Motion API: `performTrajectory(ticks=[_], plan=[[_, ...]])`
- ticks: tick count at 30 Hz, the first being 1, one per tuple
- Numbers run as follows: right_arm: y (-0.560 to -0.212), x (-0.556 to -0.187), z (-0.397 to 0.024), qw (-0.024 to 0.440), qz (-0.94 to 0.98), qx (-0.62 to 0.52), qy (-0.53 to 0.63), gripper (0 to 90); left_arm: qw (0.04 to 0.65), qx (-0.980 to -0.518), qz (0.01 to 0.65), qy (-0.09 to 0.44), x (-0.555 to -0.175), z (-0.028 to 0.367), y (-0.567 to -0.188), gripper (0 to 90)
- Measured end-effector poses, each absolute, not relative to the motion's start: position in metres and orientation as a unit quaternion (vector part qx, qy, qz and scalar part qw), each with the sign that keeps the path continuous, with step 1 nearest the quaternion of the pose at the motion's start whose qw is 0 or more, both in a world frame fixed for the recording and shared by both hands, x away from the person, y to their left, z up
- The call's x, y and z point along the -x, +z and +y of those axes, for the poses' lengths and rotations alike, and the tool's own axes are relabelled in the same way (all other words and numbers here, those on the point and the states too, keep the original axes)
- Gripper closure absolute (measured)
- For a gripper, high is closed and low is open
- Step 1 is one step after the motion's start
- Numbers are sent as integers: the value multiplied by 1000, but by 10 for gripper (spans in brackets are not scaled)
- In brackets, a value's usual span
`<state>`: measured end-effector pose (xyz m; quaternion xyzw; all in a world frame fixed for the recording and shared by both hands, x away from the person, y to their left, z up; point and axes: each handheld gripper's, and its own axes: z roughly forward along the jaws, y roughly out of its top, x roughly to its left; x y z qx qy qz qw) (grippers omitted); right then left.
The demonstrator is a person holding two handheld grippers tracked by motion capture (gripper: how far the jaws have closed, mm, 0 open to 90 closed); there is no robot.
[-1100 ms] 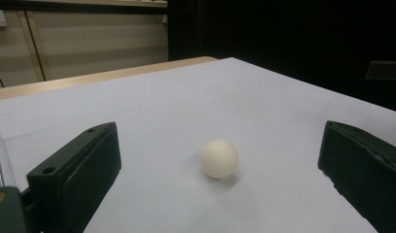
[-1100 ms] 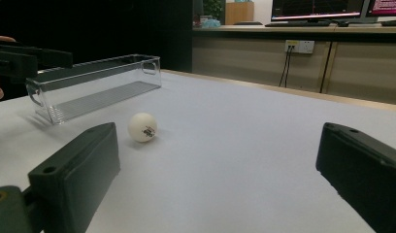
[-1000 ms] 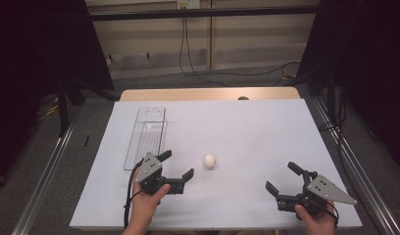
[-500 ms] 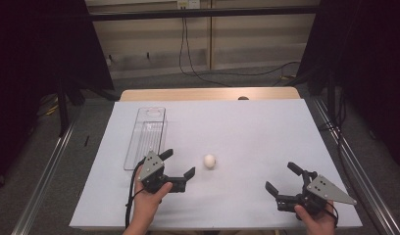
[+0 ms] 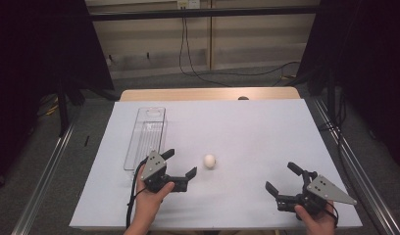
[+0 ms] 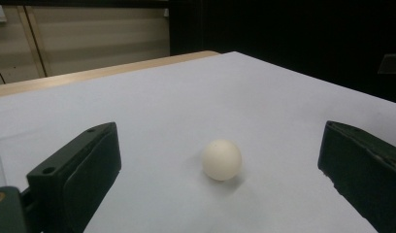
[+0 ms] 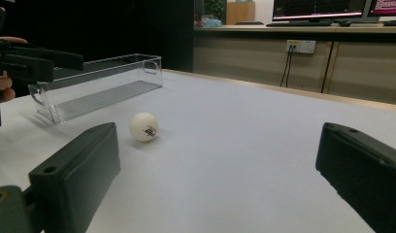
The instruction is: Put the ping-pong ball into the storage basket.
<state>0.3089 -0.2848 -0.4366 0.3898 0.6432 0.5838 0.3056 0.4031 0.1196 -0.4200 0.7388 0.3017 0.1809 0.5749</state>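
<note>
White and round, the ball (image 5: 210, 160) sits alone on the pale tabletop (image 5: 247, 132), touching nothing. From the ball, the left tool (image 5: 180, 163) is just to the near left, its jaws spread wide and pointing toward the ball, with nothing between them yet. In the left gripper view the ball (image 6: 222, 159) lies ahead of the two black jaws, framed in the gap between them but clear of both. A person's hand (image 5: 150, 196) holds this tool from below.

The right tool (image 5: 284, 178) is well apart from the ball, to its near right, close to the front edge of the tabletop. Its jaws also stand wide apart and grip nothing. In the right gripper view the ball (image 7: 144, 126) rests beyond the left jaw, showing a small dark printed mark whose wording is too small to read.

Left of the ball and a little farther back lies a clear plastic tray (image 5: 145, 137), long and narrow, with its near end beside the left tool. In the right gripper view the tray (image 7: 99, 82) stands behind the ball, and appears to be empty, though its transparent walls make that hard to judge. The left tool (image 7: 21, 60) shows there too, in front of the tray's near end.
</note>
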Motion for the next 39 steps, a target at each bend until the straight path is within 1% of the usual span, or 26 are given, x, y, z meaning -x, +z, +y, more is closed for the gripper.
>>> performTrajectory(ticks=[1, 6, 8, 18, 26, 39], plan=[[-437, -309, -285, 306, 644, -389, 584, 18, 578, -734, 306, 181, -403, 118, -420, 19], [-437, -309, -285, 306, 643, -390, 584, 18, 570, -743, 299, 184, -404, 117, -421, 19], [-437, -309, -285, 306, 646, -388, 583, 18, 574, -738, 304, 183, -405, 115, -422, 19], [-436, -309, -285, 307, 644, -389, 583, 18, 563, -744, 308, 185, -408, 109, -423, 20], [-436, -309, -285, 307, 643, -389, 584, 18, 556, -747, 319, 177, -411, 105, -425, 19], [-436, -309, -285, 307, 644, -389, 583, 19, 543, -758, 316, 176, -415, 98, -426, 20]])
